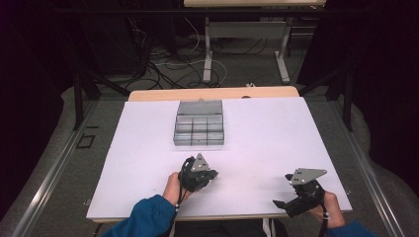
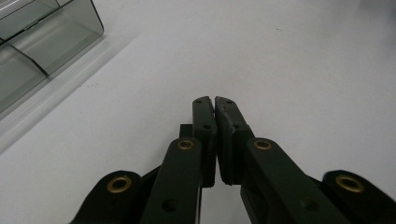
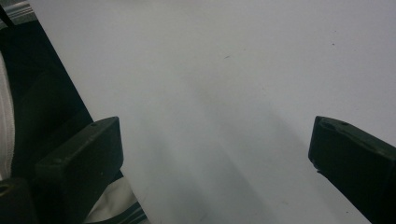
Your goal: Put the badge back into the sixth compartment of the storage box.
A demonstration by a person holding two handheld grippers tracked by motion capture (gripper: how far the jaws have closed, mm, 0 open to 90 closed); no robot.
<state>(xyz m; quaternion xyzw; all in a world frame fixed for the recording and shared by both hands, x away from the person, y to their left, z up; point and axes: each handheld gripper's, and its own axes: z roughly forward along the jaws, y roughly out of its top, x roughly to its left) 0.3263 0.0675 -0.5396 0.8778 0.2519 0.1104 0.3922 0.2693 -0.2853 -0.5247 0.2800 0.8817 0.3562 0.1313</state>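
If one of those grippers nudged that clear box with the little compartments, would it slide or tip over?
Probably slide: the box sits low and wide on the smooth white table. It looks like thin clear plastic with nothing visible inside, so likely light and stiff. Its glossy walls may be slippery to pinch.

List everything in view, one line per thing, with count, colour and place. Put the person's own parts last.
table: one, white top with a wood edge at the far side, centre of the high view.
compartment box: one, clear grey plastic, divided into small cells, far centre of the table; a corner of it shows in the left gripper view.
second table: one, pale legs, on the floor behind, with loose cables around it.
left gripper: one, black, jaws closed together with nothing between them, near centre of the table.
right gripper: one, black, jaws spread wide, near right edge.
sleeves: two, blue, bottom edge.
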